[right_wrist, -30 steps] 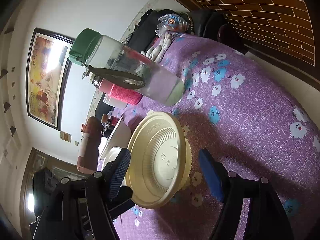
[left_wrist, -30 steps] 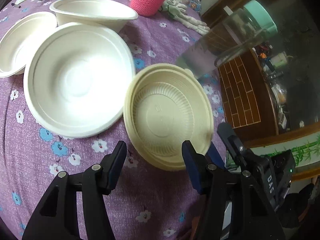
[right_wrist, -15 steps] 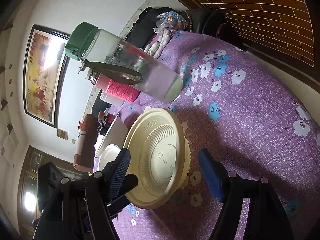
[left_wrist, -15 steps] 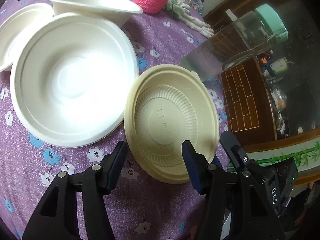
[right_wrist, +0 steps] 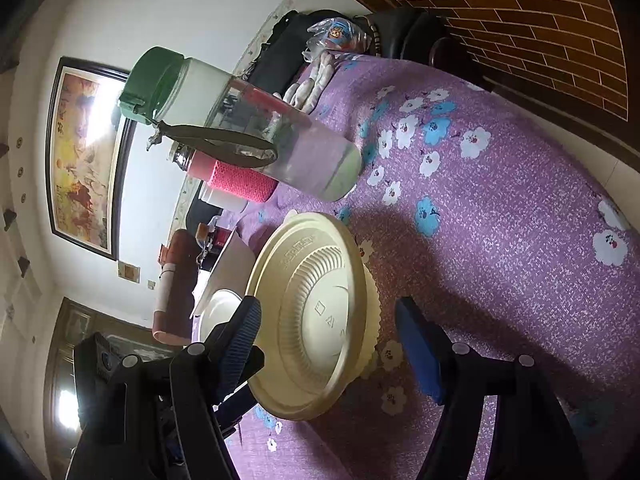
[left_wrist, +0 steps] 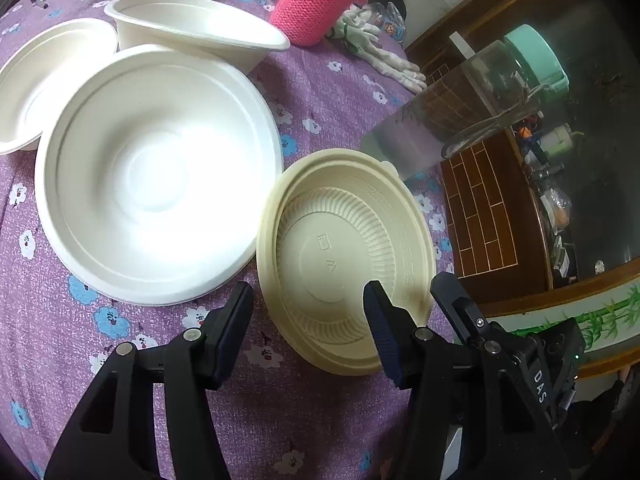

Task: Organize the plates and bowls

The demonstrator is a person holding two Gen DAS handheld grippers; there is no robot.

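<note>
Two rims touching, yellow bowl (left_wrist: 344, 256), white bowl (left_wrist: 156, 176)

Lived-in home room, floral purple tablecloth (left_wrist: 312, 80), framed painting (right_wrist: 84, 156) on wall, knitted pink cup sleeve (left_wrist: 312, 4), brick-pattern floor (left_wrist: 480, 208)

Left gripper (left_wrist: 308, 312): black frame, silver pivot screws, blue ribbed pads. Right gripper (right_wrist: 328, 332): same; "DAS" lettering on body.

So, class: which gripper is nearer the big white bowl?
Left. The left gripper has one finger just short of the big white bowl's near rim. The right gripper faces the yellow bowl from its side away from the white one.
</note>
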